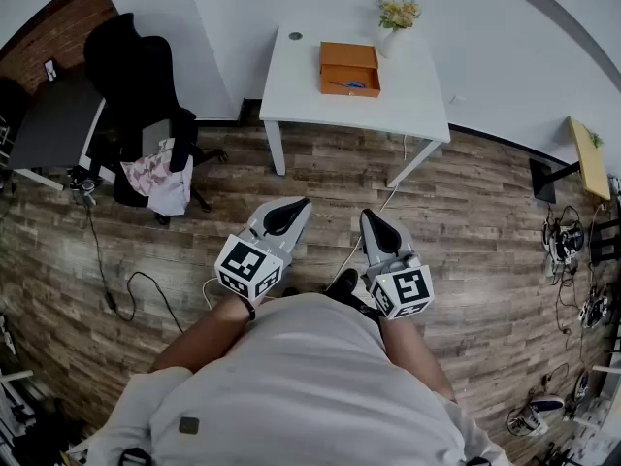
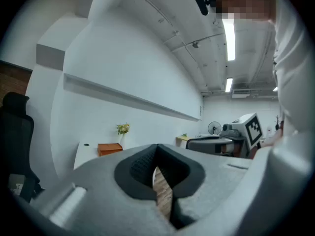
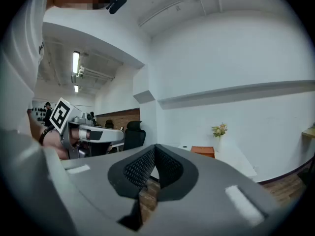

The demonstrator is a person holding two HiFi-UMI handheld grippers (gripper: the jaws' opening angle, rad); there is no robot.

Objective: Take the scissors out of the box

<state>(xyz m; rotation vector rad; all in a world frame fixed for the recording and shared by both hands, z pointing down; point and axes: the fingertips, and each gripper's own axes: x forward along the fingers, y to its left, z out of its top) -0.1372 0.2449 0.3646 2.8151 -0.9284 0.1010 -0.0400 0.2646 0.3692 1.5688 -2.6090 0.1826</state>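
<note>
The scissors [image 1: 351, 84] are seen lying sideways in the open orange box [image 1: 335, 58] on the white table [image 1: 291, 85], far ahead. The left gripper [image 1: 291, 206] and right gripper [image 1: 373, 217] are pressed together, empty. The right one is judged slightly nearer.

A white table [image 1: 301, 90] stands on the wood floor [image 1: 475, 212], up against the wall. An open orange box [image 1: 349, 56] sits on it. A white vase [image 1: 389, 40] of flowers stands just beside the box. A small dark round thing [image 1: 295, 36] lies near the table's far left corner.
</note>
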